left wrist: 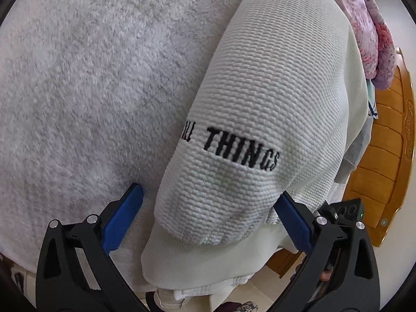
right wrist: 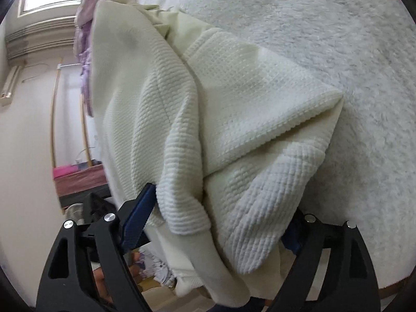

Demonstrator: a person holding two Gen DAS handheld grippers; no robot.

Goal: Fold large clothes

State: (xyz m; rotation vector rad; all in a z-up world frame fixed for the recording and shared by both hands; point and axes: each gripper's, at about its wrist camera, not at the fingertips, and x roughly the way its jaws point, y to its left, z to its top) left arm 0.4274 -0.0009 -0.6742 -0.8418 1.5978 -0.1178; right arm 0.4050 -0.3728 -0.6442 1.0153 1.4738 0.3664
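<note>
A cream waffle-knit sweater (left wrist: pixel 273 78) with black "ALL THINGS" lettering lies folded on a fluffy white blanket (left wrist: pixel 91 78). My left gripper (left wrist: pixel 210 191) stands open, and the sweater's rounded near fold bulges between its blue pads; the left pad (left wrist: pixel 124 213) rests on the blanket, clear of the knit. In the right wrist view the same sweater (right wrist: pixel 234 98) lies in layered folds, one corner pointing right. My right gripper (right wrist: pixel 223 200) is open wide around the near folds. Its left pad (right wrist: pixel 137 213) sits at the cloth's edge, while the right pad is mostly hidden behind the knit.
A pink floral quilt (left wrist: pixel 374 33) is piled beyond the sweater, seen lilac in the right wrist view (right wrist: pixel 85 39). A wooden bed frame (left wrist: pixel 384 156) runs along the right. Beyond the bed edge are a wall, a radiator (right wrist: pixel 39 36) and a pink box (right wrist: pixel 75 174).
</note>
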